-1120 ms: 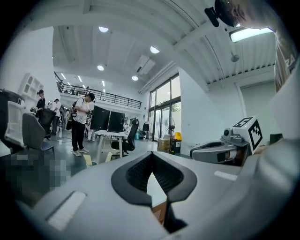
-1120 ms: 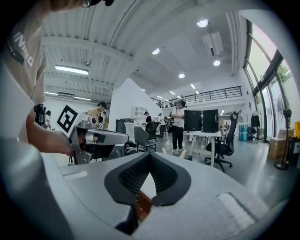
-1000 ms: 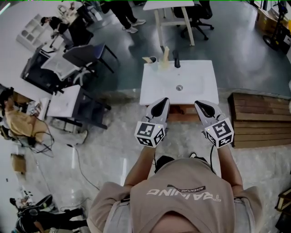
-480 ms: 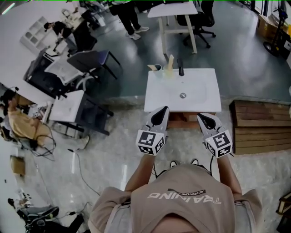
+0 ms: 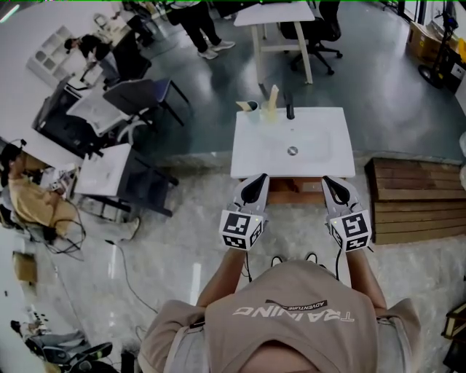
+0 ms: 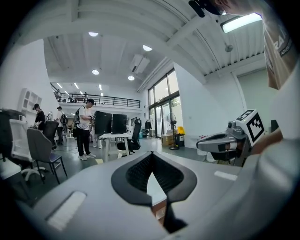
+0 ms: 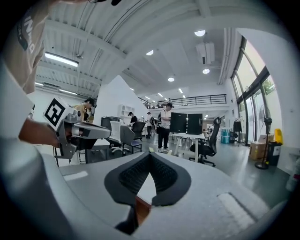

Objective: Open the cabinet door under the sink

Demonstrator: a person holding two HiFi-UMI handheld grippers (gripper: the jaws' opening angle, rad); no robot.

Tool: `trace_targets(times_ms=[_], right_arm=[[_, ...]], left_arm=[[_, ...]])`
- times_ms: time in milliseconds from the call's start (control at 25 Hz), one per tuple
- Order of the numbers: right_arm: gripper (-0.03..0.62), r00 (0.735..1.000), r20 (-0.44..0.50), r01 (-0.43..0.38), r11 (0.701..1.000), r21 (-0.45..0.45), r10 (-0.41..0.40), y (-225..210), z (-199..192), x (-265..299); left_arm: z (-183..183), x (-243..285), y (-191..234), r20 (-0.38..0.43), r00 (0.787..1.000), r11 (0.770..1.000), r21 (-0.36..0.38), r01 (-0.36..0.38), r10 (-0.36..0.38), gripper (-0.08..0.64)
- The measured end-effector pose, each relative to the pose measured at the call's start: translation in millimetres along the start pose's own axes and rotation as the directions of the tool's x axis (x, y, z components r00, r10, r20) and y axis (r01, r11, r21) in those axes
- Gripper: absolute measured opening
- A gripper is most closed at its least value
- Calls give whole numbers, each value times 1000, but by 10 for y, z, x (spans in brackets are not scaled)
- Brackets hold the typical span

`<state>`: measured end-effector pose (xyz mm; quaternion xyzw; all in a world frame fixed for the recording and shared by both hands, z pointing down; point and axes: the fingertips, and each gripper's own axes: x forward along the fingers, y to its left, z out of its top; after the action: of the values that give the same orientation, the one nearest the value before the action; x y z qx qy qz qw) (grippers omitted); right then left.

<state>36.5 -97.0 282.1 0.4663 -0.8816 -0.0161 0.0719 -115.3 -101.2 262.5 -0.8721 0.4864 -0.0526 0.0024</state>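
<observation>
A white sink (image 5: 251, 156) with a black faucet (image 5: 289, 105) sits on a wooden cabinet (image 5: 295, 189), which shows only as a brown strip under the sink's front edge. The cabinet door is hidden from above. My left gripper (image 5: 256, 180) is shut and empty, its tip over the front edge on the left. Just as shut and empty, my right gripper (image 5: 331, 182) is at the front edge on the right. In the left gripper view the left gripper (image 6: 152, 154) points over the sink. The right gripper (image 7: 150, 154) shows wood (image 7: 140, 207) below its pads.
A stack of wooden planks (image 5: 415, 200) lies on the floor right of the sink. At the left are a small white table (image 5: 102, 169) and chairs (image 5: 138, 91). Behind the sink are a white desk (image 5: 273, 14), an office chair and standing people. A cable (image 5: 127, 269) runs across the floor.
The view has shifted a little, and the sink and both grippers sit slightly lower in it. The right gripper has straightened toward the sink edge. Both stay shut.
</observation>
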Motion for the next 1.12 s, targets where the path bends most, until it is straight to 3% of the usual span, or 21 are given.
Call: trace_targets(times_ms=[280, 760, 1120], right_arm=[[2, 999, 4, 40, 999, -20, -40, -45, -16, 53], [0, 999, -11, 49, 997, -59, -49, 13, -34, -52], [0, 999, -7, 49, 998, -51, -49, -16, 2, -206]], left_arm=[[-77, 13, 127, 8, 999, 999, 3, -33, 33, 17], [-44, 138, -67, 23, 999, 999, 15, 47, -47, 17], [-39, 80, -166, 28, 998, 998, 11, 56, -56, 17]])
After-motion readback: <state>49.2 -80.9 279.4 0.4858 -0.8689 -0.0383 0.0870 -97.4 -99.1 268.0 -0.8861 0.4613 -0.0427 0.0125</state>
